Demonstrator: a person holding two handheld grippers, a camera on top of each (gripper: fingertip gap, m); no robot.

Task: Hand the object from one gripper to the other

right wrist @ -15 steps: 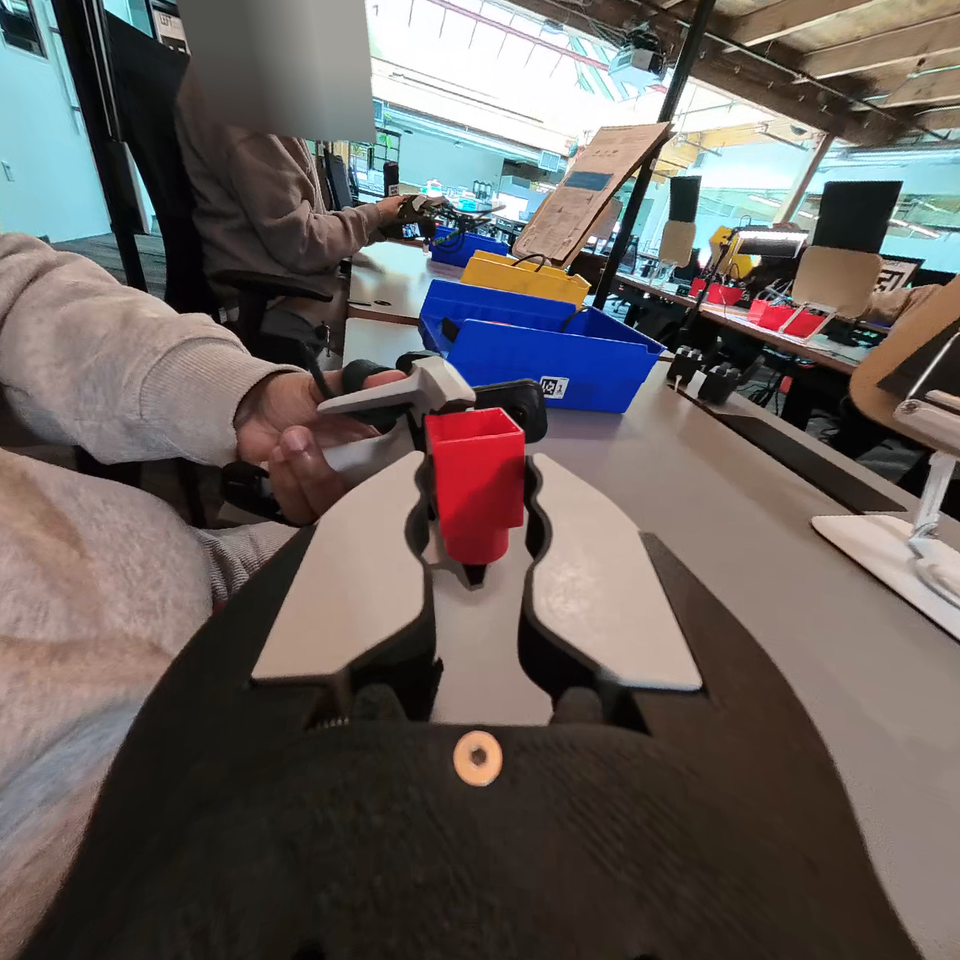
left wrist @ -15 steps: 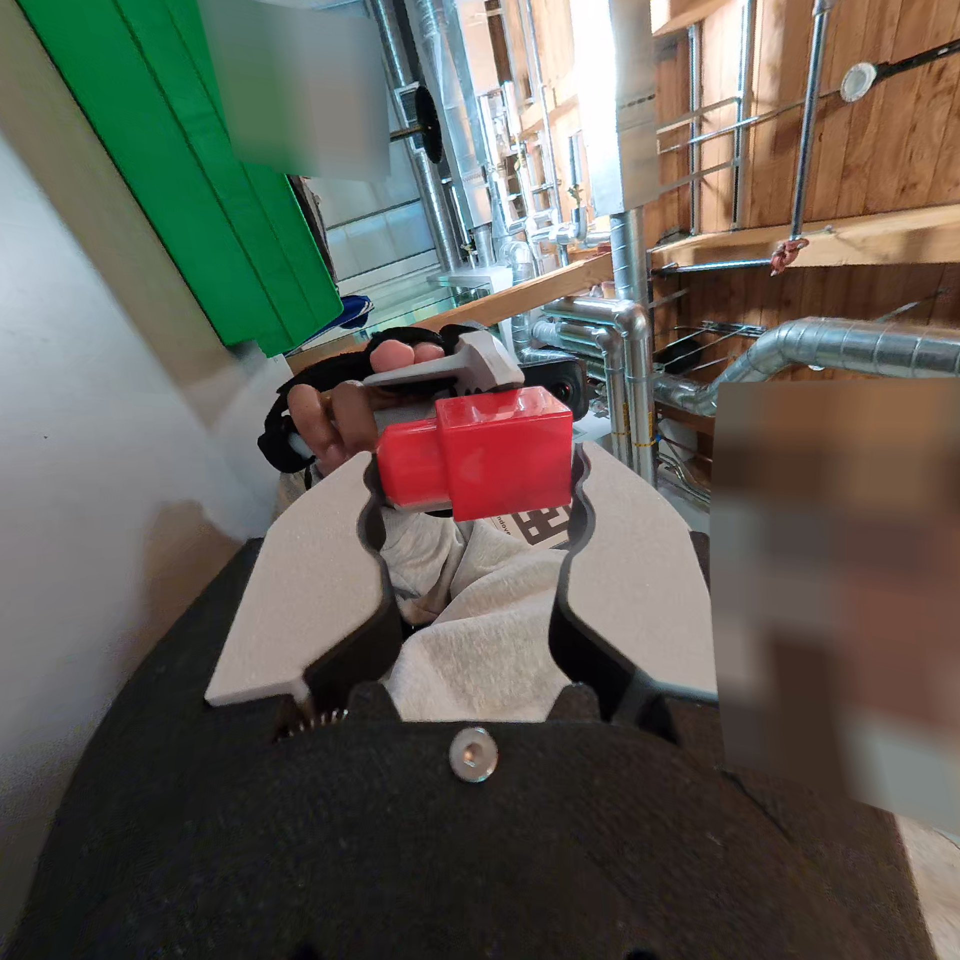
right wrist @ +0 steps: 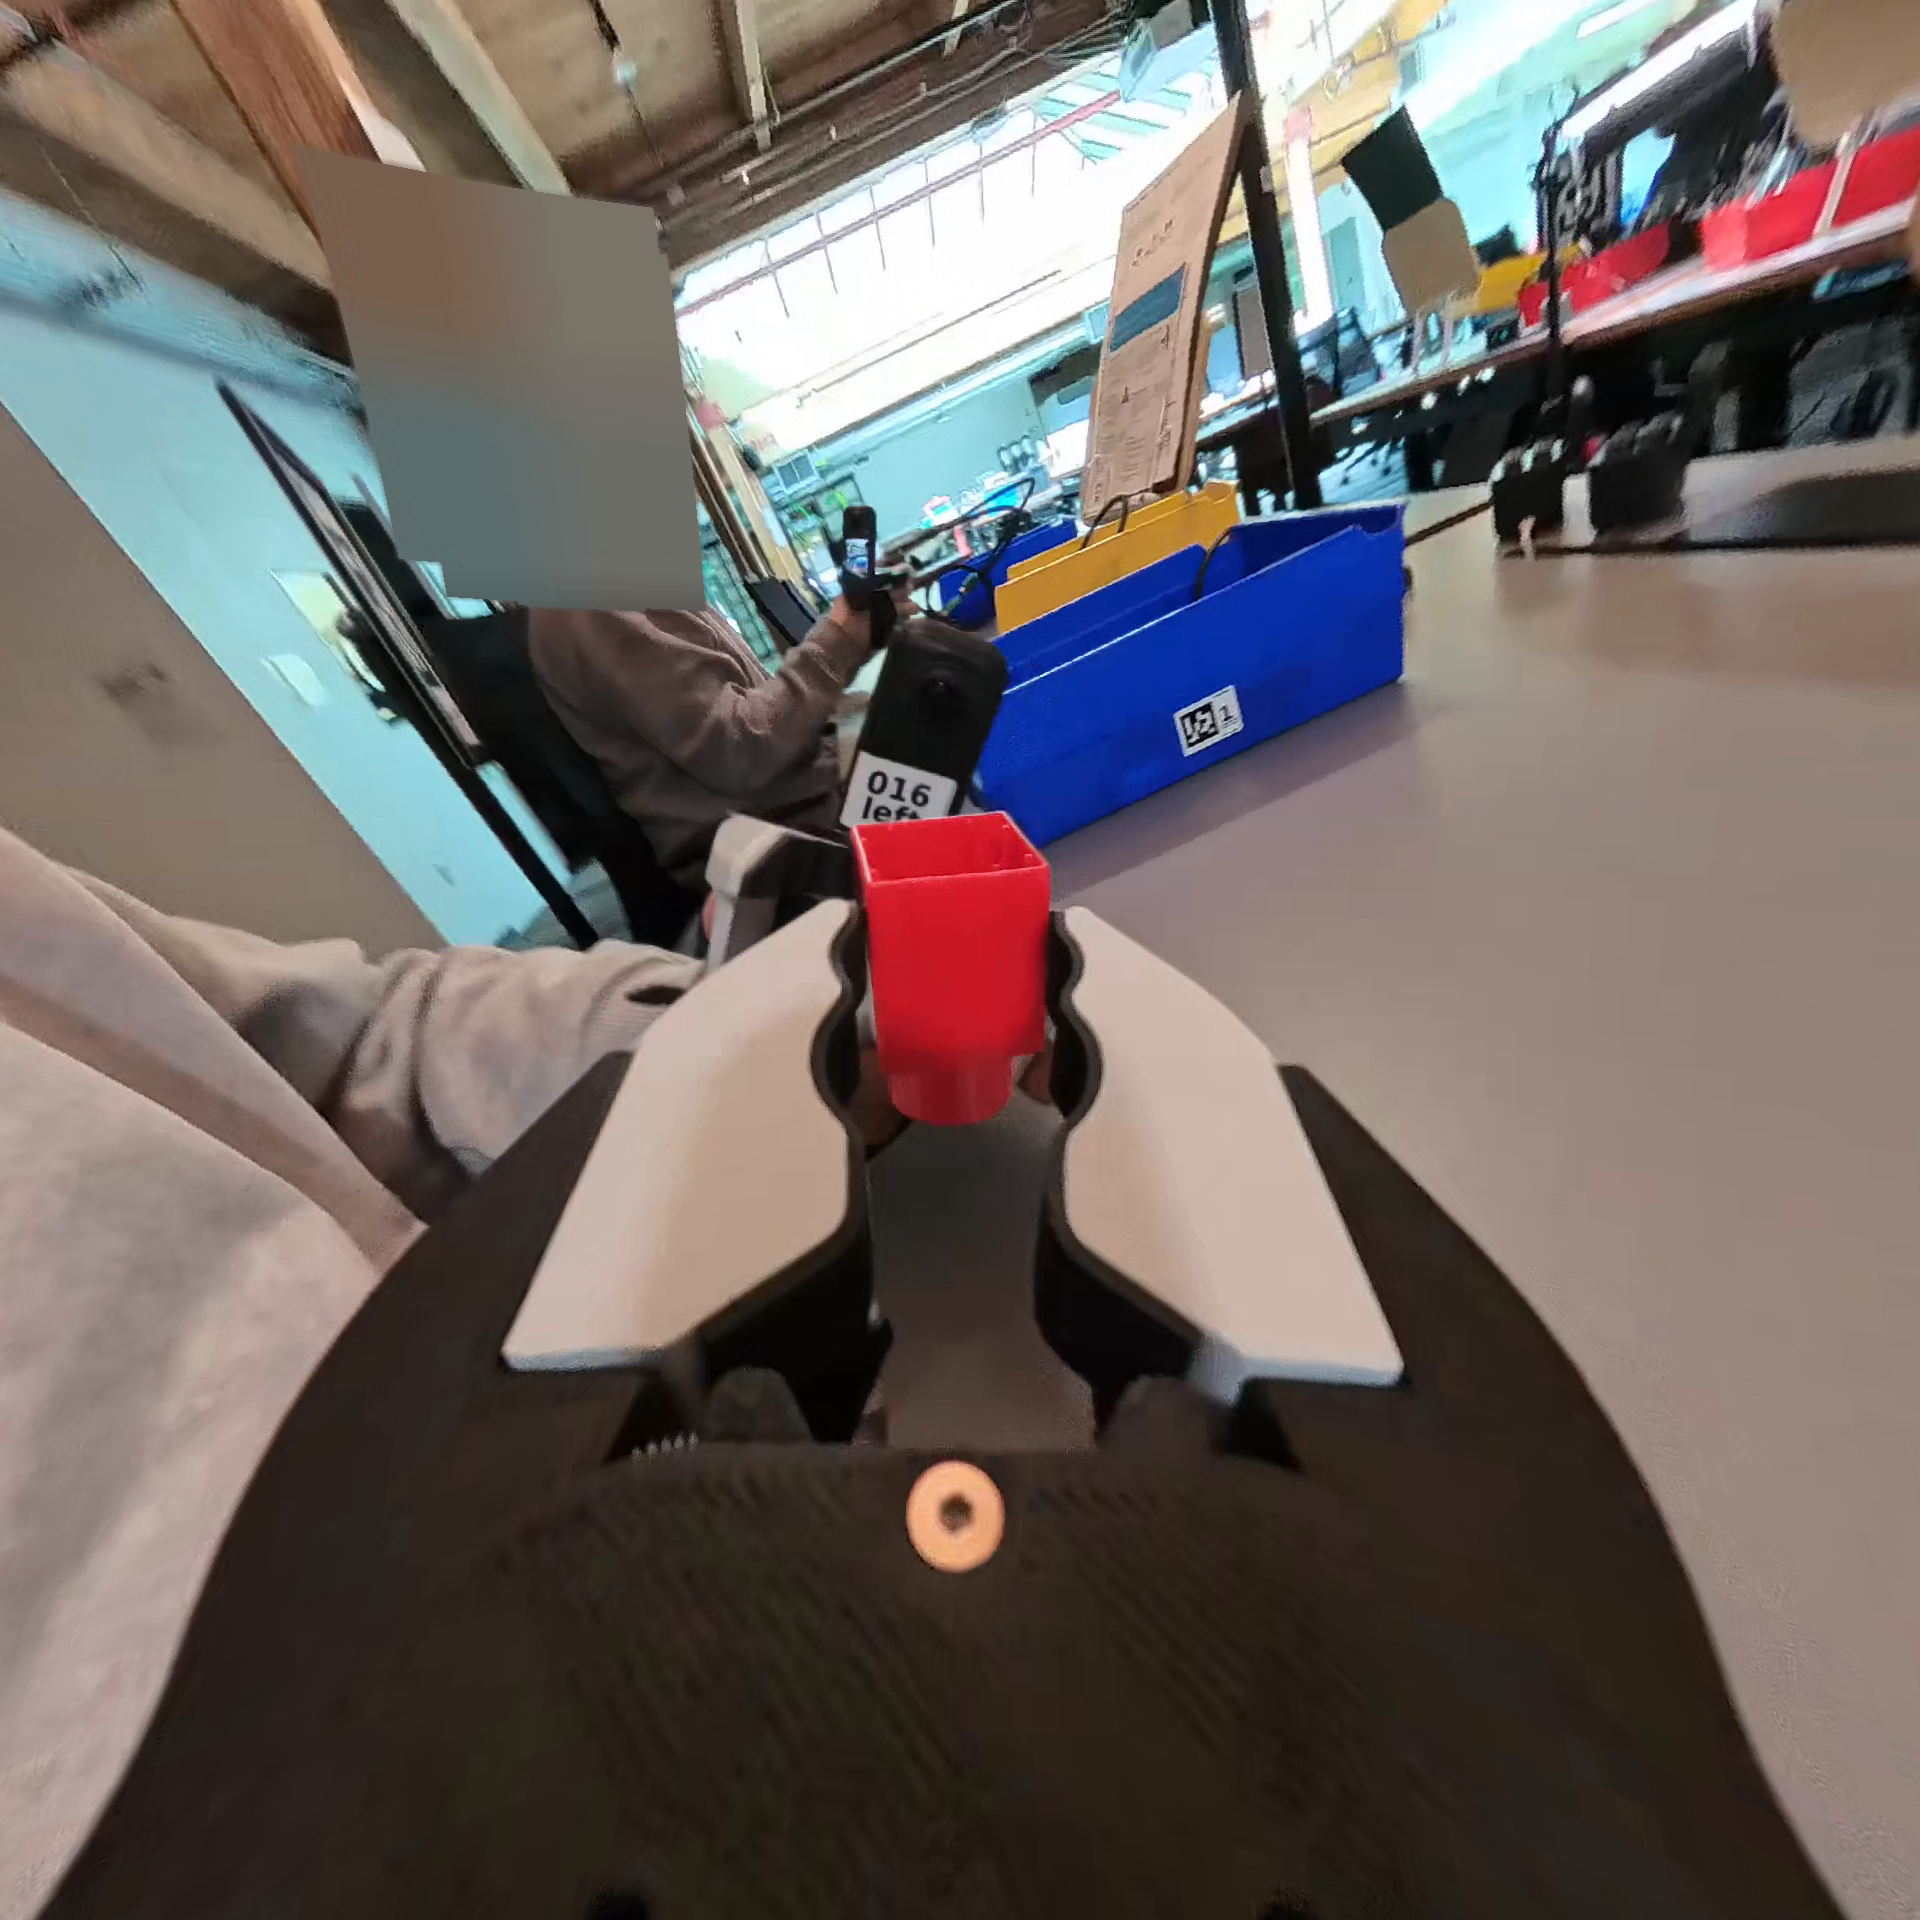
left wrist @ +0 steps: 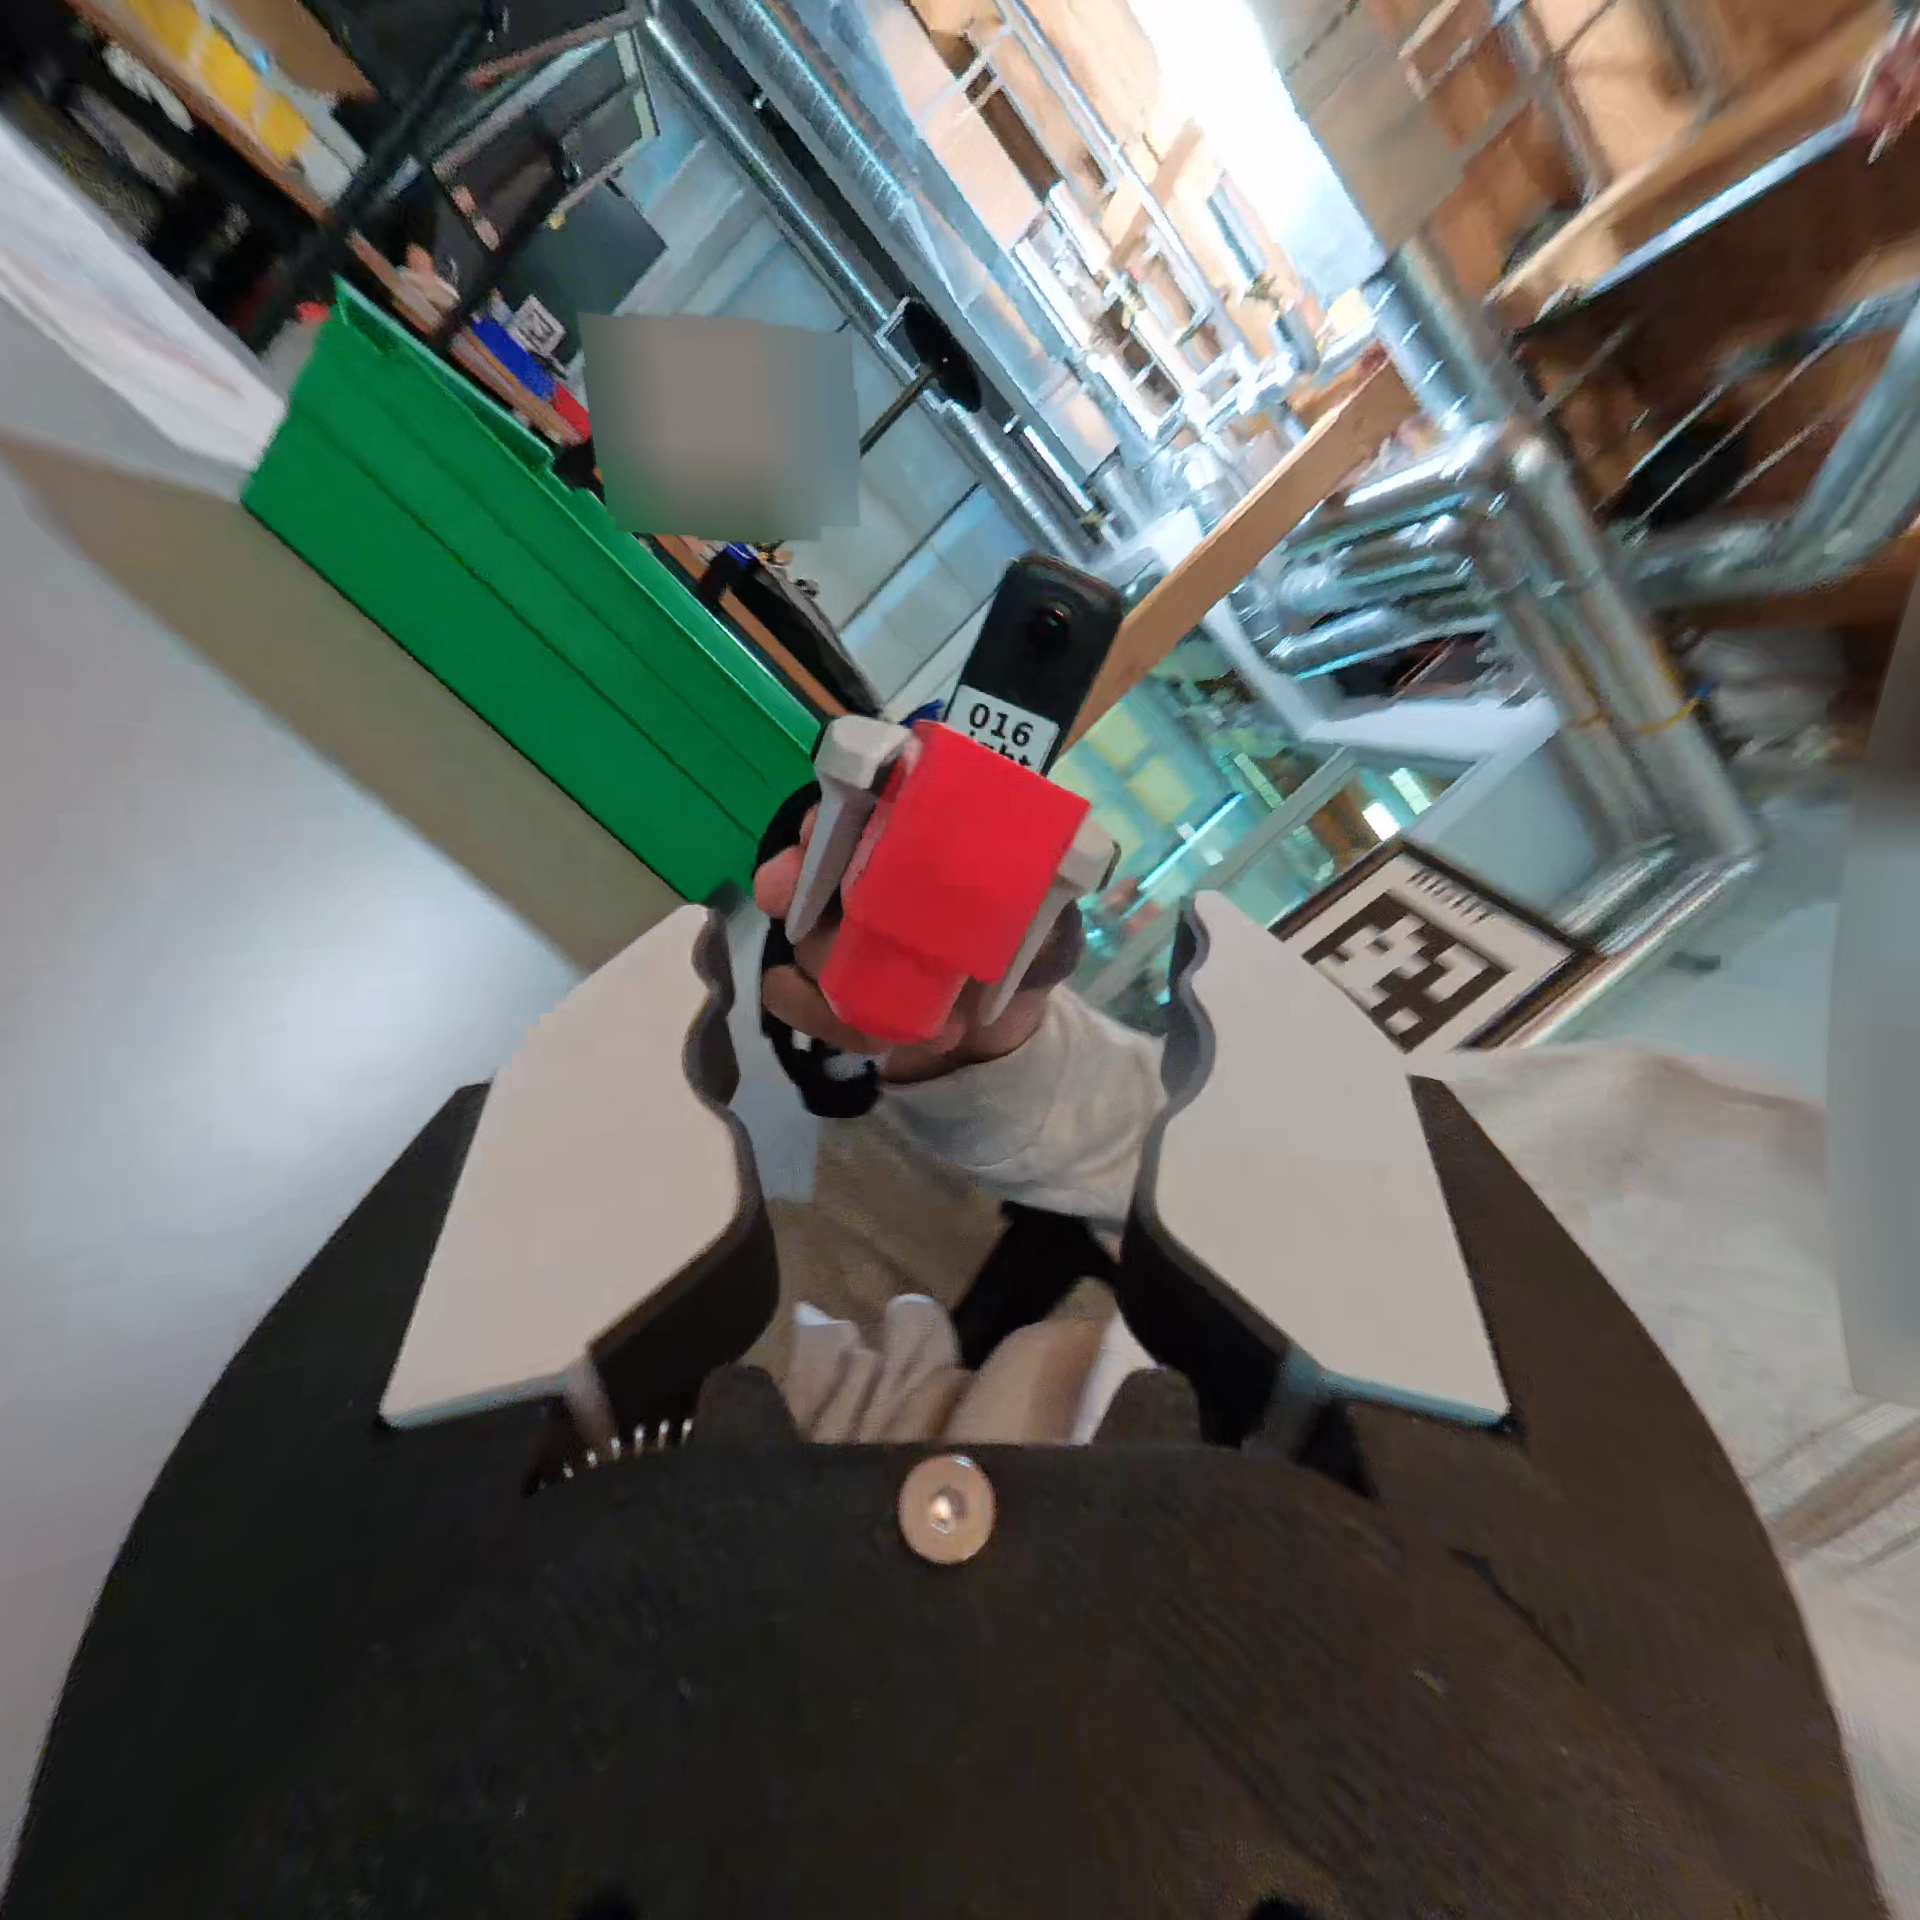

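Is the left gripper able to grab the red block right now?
Probably yes. The left gripper is open, and the red block sits just beyond its fingertips with nothing between. The right gripper holds it by the sides, leaving its narrow end free.

The gap between your left gripper (left wrist: 951,997) fingers is free. Your right gripper (right wrist: 954,1003) is filled by the red block (right wrist: 951,961). Bare desk (right wrist: 1558,883) lies at 3 o'clock; the blue bin (right wrist: 1195,665) blocks 1 o'clock.
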